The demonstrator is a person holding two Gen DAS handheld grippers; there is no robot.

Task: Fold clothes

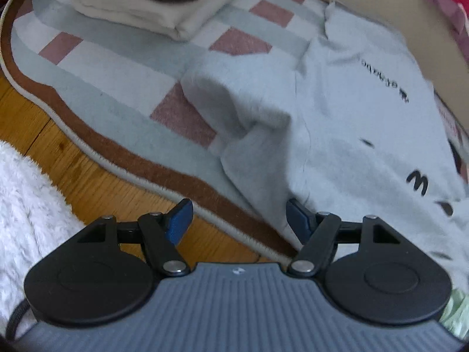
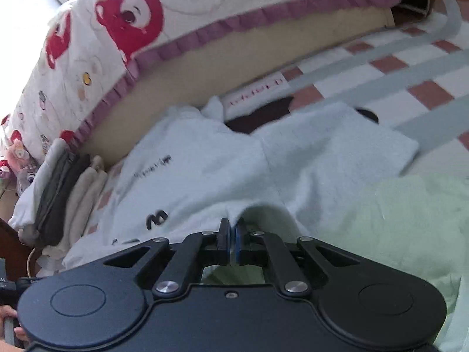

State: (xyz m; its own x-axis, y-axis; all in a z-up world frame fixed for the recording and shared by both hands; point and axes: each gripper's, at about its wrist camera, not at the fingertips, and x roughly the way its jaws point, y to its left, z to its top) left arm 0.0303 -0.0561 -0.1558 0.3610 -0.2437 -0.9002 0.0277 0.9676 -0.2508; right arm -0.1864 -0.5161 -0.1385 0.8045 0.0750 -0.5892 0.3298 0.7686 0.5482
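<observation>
The left gripper (image 1: 237, 217) is hovering with its jaws spread wide and holding nothing; the pale grey sweatshirt (image 1: 346, 135) is lying on the checked rug (image 1: 117, 67) ahead and to its right. The right gripper (image 2: 231, 239) is pinching the sweatshirt's raised fold between its closed fingers.

The sweatshirt (image 1: 351, 135), pale grey with black printed lettering and marks on its front, lies spread on the checked rug, partly folded. One sleeve (image 1: 234, 108) is doubled back across the body, its cuff end loosely creased. In the right view a pinched fold of its fabric (image 2: 234, 205) rises off the body.
</observation>
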